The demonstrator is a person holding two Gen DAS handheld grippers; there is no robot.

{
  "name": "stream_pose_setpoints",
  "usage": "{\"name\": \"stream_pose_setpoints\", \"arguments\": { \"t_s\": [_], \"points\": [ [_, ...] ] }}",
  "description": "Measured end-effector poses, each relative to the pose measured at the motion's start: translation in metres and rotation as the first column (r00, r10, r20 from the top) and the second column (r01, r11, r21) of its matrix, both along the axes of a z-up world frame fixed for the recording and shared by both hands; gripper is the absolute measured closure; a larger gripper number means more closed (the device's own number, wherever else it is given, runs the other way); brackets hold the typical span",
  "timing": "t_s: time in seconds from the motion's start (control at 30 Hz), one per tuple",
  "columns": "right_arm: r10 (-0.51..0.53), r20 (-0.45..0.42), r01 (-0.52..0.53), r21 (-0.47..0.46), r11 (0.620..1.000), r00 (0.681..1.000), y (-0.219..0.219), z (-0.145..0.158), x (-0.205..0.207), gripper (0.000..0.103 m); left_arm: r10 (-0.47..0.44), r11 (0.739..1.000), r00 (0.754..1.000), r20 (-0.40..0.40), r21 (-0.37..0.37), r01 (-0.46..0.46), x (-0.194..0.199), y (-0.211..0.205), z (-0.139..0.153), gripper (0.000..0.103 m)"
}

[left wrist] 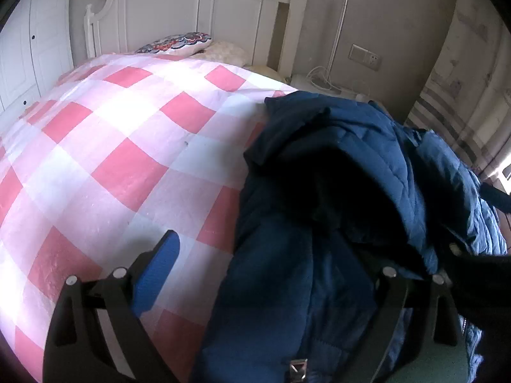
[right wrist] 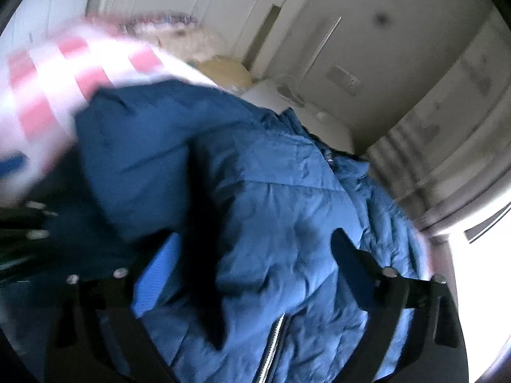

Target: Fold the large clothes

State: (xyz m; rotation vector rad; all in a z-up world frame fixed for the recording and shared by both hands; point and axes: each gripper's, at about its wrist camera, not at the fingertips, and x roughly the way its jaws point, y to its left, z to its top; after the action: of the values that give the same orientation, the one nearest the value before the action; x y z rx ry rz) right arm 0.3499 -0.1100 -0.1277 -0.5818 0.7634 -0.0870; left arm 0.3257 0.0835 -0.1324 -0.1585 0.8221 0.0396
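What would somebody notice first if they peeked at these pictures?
Probably the big puffy blue jacket, lying in a rumpled heap on the right side of the bed. Next comes the pink-and-white checked bedspread spreading out to its left, up to a patterned pillow by the white headboard. In the right wrist view the jacket fills nearly everything, bunched between the wide-apart fingers.

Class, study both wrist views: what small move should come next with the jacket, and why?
Probably close the right gripper on the blue jacket: its open fingers straddle the bunched fabric near the zipper, and the jacket lies heaped at the edge of the checked quilt.
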Motion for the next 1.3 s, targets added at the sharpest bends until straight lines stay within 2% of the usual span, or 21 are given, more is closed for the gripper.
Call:
{"name": "stream_pose_setpoints", "arguments": {
  "t_s": [0.03, 0.07, 0.13, 0.23, 0.3, 0.37, 0.4, 0.47, 0.5, 0.53, 0.6, 0.73, 0.8, 0.87, 0.93, 1.03, 1.1, 1.13, 1.2, 1.23, 1.3],
  "points": [
    [-0.012, 0.009, 0.012, 0.008, 1.000, 1.000, -0.005, 0.001, 0.003, 0.050, 0.001, 1.000, 1.000, 0.000, -0.003, -0.001, 0.000, 0.000, 0.000, 0.009],
    [-0.011, 0.021, 0.010, 0.066, 0.998, 1.000, -0.014, 0.007, 0.002, 0.054, 0.002, 1.000, 1.000, 0.000, -0.005, -0.002, -0.001, 0.000, 0.000, 0.009],
    [-0.014, 0.070, -0.003, 0.241, 0.971, 0.997, -0.037, 0.031, -0.006, 0.073, 0.002, 1.000, 1.000, 0.000, -0.010, -0.002, -0.001, 0.001, 0.000, 0.009],
    [-0.084, 0.217, -0.062, 0.589, 0.805, 0.973, -0.116, 0.081, -0.038, 0.078, 0.001, 1.000, 1.000, -0.002, -0.011, -0.001, -0.001, 0.000, 0.000, 0.009],
    [-0.186, 0.274, -0.065, 0.703, 0.708, 0.944, -0.173, 0.092, -0.059, 0.078, 0.001, 1.000, 1.000, -0.003, -0.010, -0.001, -0.001, 0.000, 0.000, 0.009],
    [-0.275, 0.246, -0.033, 0.797, 0.603, 0.929, -0.227, 0.081, -0.070, 0.078, 0.001, 1.000, 1.000, -0.004, -0.008, -0.001, -0.001, -0.001, 0.000, 0.009],
    [-0.325, 0.172, 0.022, 0.857, 0.515, 0.930, -0.260, 0.063, -0.070, 0.077, 0.001, 1.000, 1.000, -0.006, -0.006, -0.001, -0.001, -0.001, 0.000, 0.009],
    [-0.359, -0.003, 0.158, 0.901, 0.403, 0.933, -0.297, 0.023, -0.064, 0.062, 0.001, 1.000, 1.000, -0.010, -0.004, -0.001, 0.000, -0.002, 0.000, 0.009],
    [-0.347, -0.086, 0.217, 0.908, 0.359, 0.934, -0.308, 0.002, -0.061, 0.042, 0.003, 1.000, 1.000, -0.013, -0.001, -0.003, 0.000, -0.002, 0.000, 0.009],
    [-0.344, -0.114, 0.237, 0.909, 0.342, 0.932, -0.310, -0.008, -0.063, 0.028, 0.003, 1.000, 1.000, -0.014, 0.000, -0.003, 0.000, -0.002, -0.001, 0.009],
    [-0.341, -0.103, 0.216, 0.925, 0.313, 0.934, -0.315, -0.021, -0.068, 0.028, 0.006, 1.000, 1.000, -0.018, 0.000, -0.006, 0.001, -0.001, -0.001, 0.009],
    [-0.312, -0.084, 0.188, 0.929, 0.318, 0.946, -0.314, -0.016, -0.066, 0.034, 0.008, 1.000, 1.000, -0.020, -0.007, -0.009, 0.002, 0.000, -0.002, 0.009],
    [-0.309, -0.108, 0.218, 0.912, 0.348, 0.945, -0.312, -0.016, -0.062, 0.060, 0.007, 1.000, 1.000, -0.025, -0.008, -0.008, 0.002, 0.000, -0.002, 0.009],
    [-0.291, -0.087, 0.199, 0.902, 0.383, 0.953, -0.307, -0.011, -0.064, 0.072, 0.008, 1.000, 1.000, -0.026, -0.012, -0.008, 0.002, 0.001, -0.002, 0.009],
    [-0.271, -0.017, 0.144, 0.879, 0.456, 0.962, -0.286, 0.004, -0.068, 0.080, 0.006, 1.000, 1.000, -0.031, -0.017, -0.007, 0.003, 0.002, -0.003, 0.009],
    [-0.216, 0.199, -0.028, 0.794, 0.607, 0.956, -0.254, 0.053, -0.088, 0.084, 0.006, 1.000, 0.999, -0.035, -0.025, -0.007, 0.004, 0.003, -0.004, 0.009],
    [-0.145, 0.425, -0.197, 0.662, 0.723, 0.894, -0.224, 0.096, -0.118, 0.084, 0.006, 1.000, 0.999, -0.036, -0.028, -0.007, 0.004, 0.004, -0.004, 0.009],
    [-0.089, 0.560, -0.277, 0.535, 0.798, 0.824, -0.203, 0.119, -0.140, 0.084, 0.006, 1.000, 0.999, -0.037, -0.030, -0.007, 0.004, 0.004, -0.004, 0.009],
    [-0.006, 0.689, -0.342, 0.366, 0.866, 0.725, -0.183, 0.137, -0.160, 0.084, 0.006, 0.999, 0.999, -0.040, -0.033, -0.007, 0.004, 0.005, -0.005, 0.009],
    [0.010, 0.711, -0.327, 0.311, 0.892, 0.703, -0.177, 0.140, -0.162, 0.084, 0.006, 0.999, 0.999, -0.041, -0.035, -0.007, 0.004, 0.005, -0.005, 0.009],
    [-0.025, 0.640, -0.249, 0.335, 0.909, 0.768, -0.185, 0.129, -0.140, 0.084, 0.006, 0.999, 0.999, -0.044, -0.042, -0.008, 0.005, 0.006, -0.006, 0.009]
  ]
}}
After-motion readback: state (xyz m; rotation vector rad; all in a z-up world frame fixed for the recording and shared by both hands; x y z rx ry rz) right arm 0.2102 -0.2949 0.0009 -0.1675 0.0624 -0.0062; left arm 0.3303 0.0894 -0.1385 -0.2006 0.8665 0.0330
